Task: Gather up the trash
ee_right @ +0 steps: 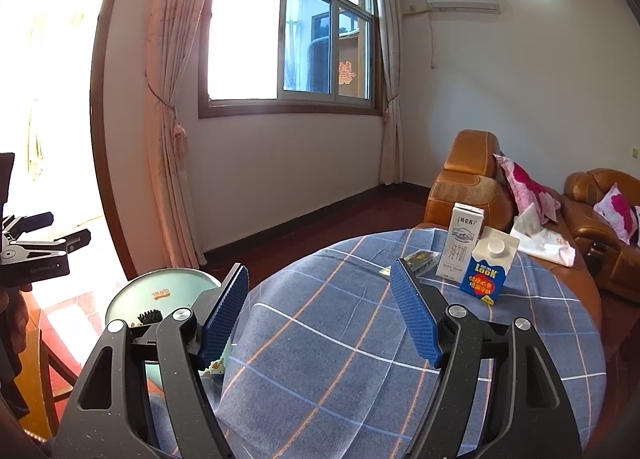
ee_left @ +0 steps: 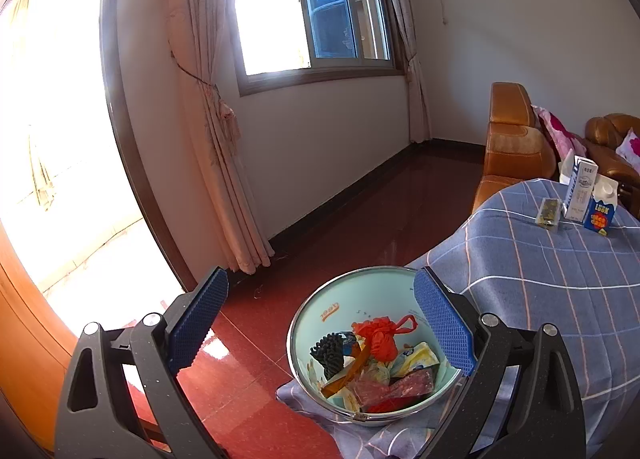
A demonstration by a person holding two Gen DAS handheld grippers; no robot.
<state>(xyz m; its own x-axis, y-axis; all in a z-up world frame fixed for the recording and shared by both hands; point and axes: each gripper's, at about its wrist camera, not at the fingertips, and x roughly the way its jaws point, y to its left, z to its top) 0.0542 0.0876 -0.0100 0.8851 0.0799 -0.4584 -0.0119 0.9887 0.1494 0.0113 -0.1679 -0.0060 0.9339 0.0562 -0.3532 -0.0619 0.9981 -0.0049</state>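
A pale green bin [ee_left: 320,323] with a steel rim holds a red bag, a black piece and several wrappers. My left gripper [ee_left: 322,277] hangs open above its near left rim, with nothing between the pads. On the blue checked tablecloth [ee_right: 320,339] stand a white milk carton [ee_right: 462,243] and a blue LOOK carton [ee_right: 486,273], with a small dark packet [ee_right: 418,259] lying beside them. My right gripper [ee_right: 318,271] is open over the cloth, short of the cartons, and holds nothing. In the right wrist view, the bin [ee_right: 160,291] sits low on the left.
An orange leather sofa [ee_right: 468,187] with pink flowered pillows stands behind the table, and a white plastic bag [ee_right: 540,237] lies at the table's far edge. The other gripper [ee_right: 44,243] and a hand show at the left edge. Red tiled floor [ee_left: 360,227] runs to the window wall.
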